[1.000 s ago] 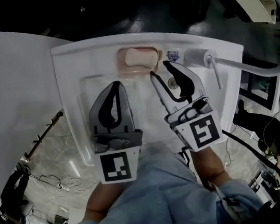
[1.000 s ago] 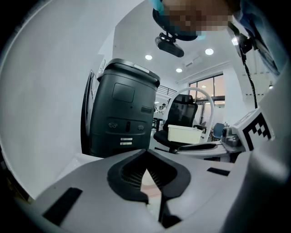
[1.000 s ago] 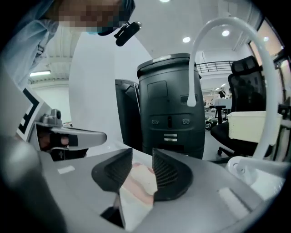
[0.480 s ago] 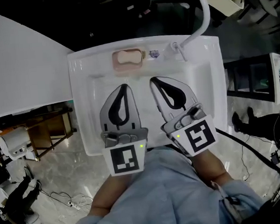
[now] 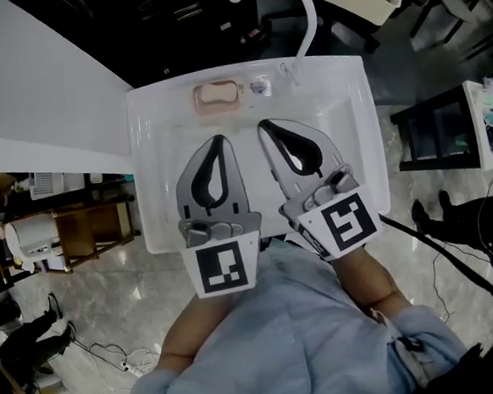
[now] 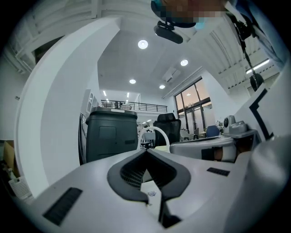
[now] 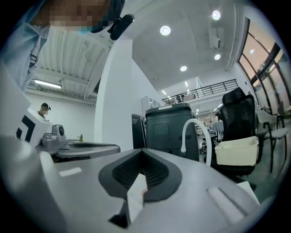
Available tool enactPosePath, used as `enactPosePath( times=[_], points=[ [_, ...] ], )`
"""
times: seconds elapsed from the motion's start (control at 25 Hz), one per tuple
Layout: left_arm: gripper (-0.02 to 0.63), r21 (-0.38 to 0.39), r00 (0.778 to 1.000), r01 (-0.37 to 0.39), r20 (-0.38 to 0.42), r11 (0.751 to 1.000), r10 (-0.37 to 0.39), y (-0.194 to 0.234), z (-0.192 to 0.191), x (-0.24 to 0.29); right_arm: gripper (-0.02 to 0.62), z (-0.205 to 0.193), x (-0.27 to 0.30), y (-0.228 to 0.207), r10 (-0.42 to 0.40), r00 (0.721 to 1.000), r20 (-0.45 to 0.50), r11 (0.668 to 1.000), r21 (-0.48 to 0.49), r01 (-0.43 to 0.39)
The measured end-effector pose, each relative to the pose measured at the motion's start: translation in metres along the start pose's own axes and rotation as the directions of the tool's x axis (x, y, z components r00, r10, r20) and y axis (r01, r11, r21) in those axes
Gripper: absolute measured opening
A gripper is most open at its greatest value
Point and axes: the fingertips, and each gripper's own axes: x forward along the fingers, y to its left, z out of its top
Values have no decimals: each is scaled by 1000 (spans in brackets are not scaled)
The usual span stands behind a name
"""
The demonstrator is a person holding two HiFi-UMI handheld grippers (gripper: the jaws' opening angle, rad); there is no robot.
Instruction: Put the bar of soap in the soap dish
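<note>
One view, the head's, shows soap [image 5: 218, 95] resting in its dish [image 5: 197, 102].

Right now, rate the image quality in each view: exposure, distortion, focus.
Head view: sink glares bright white against dark surroundings, yet the bar of soap in the soap dish is readable. Left gripper view: fisheye bending, dark corners, ceiling lights flare. Right gripper view: same distortion, the right gripper looks soft.

light: ceiling spots [image 6: 142, 44] shining, head view looking dim | glare: sink [image 5: 147, 174] glowing white | edges: gripper views bending, corners vignetting, possibly softening
</note>
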Motion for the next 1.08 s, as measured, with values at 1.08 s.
enactPosePath(
  times=[1.08],
  points=[
    [5, 35, 999, 12, 49, 999, -14, -15, 21, -21, 2, 18, -20, 16, 28, 998, 52, 999, -28, -26]
  ],
)
